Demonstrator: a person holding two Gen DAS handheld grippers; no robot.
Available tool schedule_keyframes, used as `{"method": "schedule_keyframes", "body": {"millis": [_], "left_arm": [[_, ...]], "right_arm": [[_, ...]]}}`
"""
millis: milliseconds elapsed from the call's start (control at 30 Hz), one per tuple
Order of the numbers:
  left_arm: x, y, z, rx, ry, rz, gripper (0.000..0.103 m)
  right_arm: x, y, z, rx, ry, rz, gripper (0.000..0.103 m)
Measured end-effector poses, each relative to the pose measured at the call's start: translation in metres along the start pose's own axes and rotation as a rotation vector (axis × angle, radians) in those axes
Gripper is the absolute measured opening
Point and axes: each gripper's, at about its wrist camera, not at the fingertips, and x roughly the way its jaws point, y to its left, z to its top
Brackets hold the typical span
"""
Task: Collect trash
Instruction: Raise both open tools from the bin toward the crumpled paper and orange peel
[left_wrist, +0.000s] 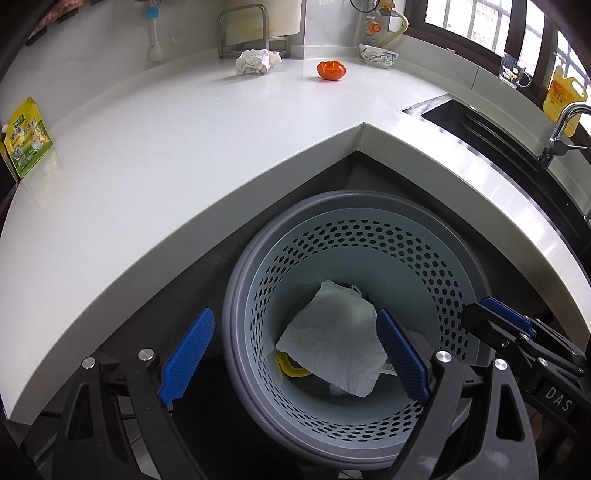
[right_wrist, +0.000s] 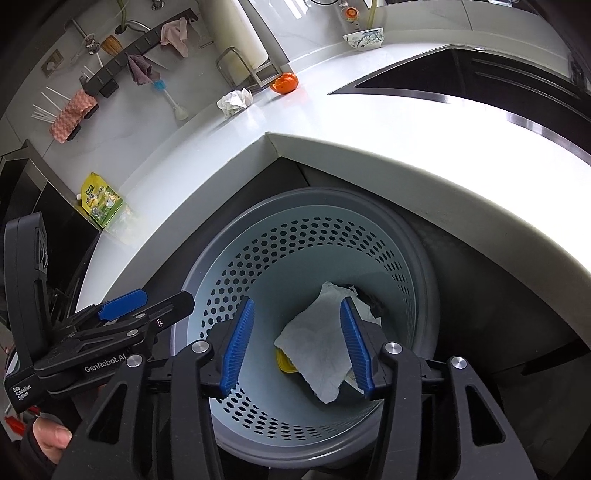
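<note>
A grey perforated trash bin (left_wrist: 424, 258) stands on the floor below the counter corner; it also shows in the right wrist view (right_wrist: 295, 236). A white paper towel (left_wrist: 332, 343) lies inside it over a yellow item (left_wrist: 286, 367); the towel also shows in the right wrist view (right_wrist: 317, 343). My left gripper (left_wrist: 295, 354) is open and empty above the bin's left rim. My right gripper (right_wrist: 297, 345) is open and empty above the bin. On the counter lie a crumpled white paper (left_wrist: 256, 61), an orange peel (left_wrist: 331, 69) and a yellow-green pouch (left_wrist: 27, 138).
A white L-shaped counter (left_wrist: 166, 166) wraps around the bin. A sink (left_wrist: 480, 125) with a tap (left_wrist: 565, 122) is at right. A bowl (left_wrist: 378, 55), a metal rack (left_wrist: 251, 33), a glass mug (left_wrist: 513, 70) and a yellow bottle (left_wrist: 563, 96) stand at the back.
</note>
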Motion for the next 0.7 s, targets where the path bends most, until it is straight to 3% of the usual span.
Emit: {"method": "schedule_keyframes", "body": {"millis": [367,600,700], "left_arm": [[-0.007,0.001,0.004,-0.003,-0.015,0.004,0.088],[-0.013,0.002,0.006,-0.006,-0.029,0.003,0.09],[-0.017,0.003,0.008,-0.005,-0.039,0.002,0.091]], "right_arm": [[-0.011,0.003,0.004,-0.008,-0.03,0.005,0.051],[-0.019,0.002,0.008,0.006,-0.062,0.011,0.065],[-0.022,0.003,0.011,0.005,-0.072,0.016,0.067]]}}
